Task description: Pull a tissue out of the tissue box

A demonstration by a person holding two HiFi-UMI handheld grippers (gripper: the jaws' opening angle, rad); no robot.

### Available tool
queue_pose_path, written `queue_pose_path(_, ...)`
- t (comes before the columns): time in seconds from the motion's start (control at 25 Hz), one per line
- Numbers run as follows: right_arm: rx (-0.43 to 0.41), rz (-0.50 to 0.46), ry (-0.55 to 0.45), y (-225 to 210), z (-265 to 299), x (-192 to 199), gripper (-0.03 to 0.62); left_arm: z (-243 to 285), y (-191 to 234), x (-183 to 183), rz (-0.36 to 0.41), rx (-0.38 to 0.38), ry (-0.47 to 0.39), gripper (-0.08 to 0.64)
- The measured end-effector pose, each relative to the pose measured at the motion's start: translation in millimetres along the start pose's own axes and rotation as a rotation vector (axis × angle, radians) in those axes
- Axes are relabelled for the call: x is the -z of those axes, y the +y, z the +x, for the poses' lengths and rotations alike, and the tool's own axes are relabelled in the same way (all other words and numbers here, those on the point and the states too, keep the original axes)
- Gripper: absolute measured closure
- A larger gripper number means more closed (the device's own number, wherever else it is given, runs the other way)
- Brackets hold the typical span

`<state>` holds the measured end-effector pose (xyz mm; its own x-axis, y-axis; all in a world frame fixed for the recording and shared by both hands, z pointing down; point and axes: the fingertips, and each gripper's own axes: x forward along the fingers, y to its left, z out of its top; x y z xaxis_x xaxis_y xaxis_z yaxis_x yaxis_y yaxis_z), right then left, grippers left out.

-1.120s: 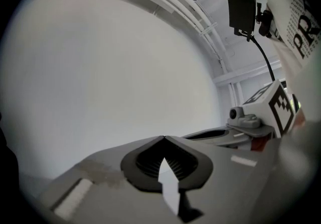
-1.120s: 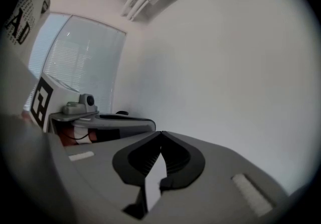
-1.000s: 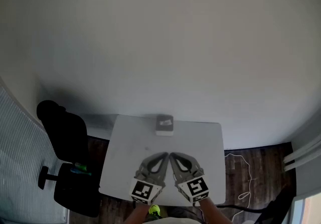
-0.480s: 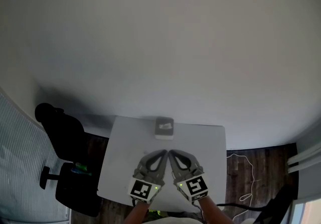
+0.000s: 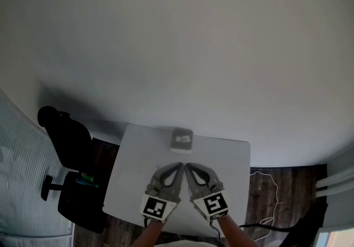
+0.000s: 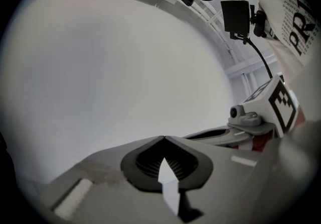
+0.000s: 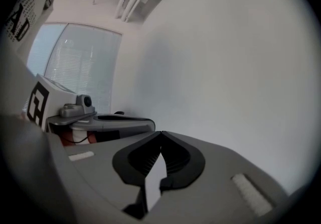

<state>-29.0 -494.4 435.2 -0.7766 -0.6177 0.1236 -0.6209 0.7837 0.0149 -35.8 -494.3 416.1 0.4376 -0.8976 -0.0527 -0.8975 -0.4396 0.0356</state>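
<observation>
The tissue box (image 5: 181, 140) is a small grey box with a white tissue showing at its top. It stands at the far edge of the white table (image 5: 232, 157) in the head view. My left gripper (image 5: 179, 165) and right gripper (image 5: 187, 165) hover side by side over the near half of the table, tips nearly touching each other, short of the box. In the left gripper view the jaws of the left gripper (image 6: 164, 137) meet at the tips with nothing held. The right gripper (image 7: 160, 132) is likewise shut and empty. Neither gripper view shows the box, only the wall.
A black office chair (image 5: 69, 140) stands left of the table, with window blinds (image 5: 22, 185) beyond it. A thin cable (image 5: 265, 179) lies on the wooden floor at the right. A white wall rises behind the table's far edge.
Both grippers have moved a little forward over the table, and the gap to the tissue box is smaller. Both stay shut.
</observation>
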Motion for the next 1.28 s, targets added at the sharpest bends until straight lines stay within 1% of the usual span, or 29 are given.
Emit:
queue_pose_path(0.36, 0.052, 0.005, 0.037, 2, 24, 19, 0.583, 1, 23, 19, -0.02, 0.058, 0.009, 0.568)
queue_pose_path(0.52, 0.059, -0.009, 0.036, 6, 35, 20, 0.583, -1, 33, 22, -0.023, 0.069, 0.0, 0.568)
queue_pose_path(0.72, 0.079, -0.021, 0.05, -4, 49, 31, 0.583, 9, 43, 33, -0.032, 0.074, -0.007, 0.568)
queue_pose_path(0.92, 0.091, 0.001, 0.088, -19, 64, 53, 0.578, 22, 52, 55, -0.04, 0.07, -0.002, 0.568)
queue_pose_path(1.08, 0.089, 0.055, 0.127, -34, 79, 82, 0.553, 37, 62, 83, -0.051, 0.06, 0.027, 0.568)
queue_pose_path(1.28, 0.099, 0.063, 0.16, -58, 95, 115, 0.545, 61, 70, 120, -0.07, 0.064, 0.055, 0.568)
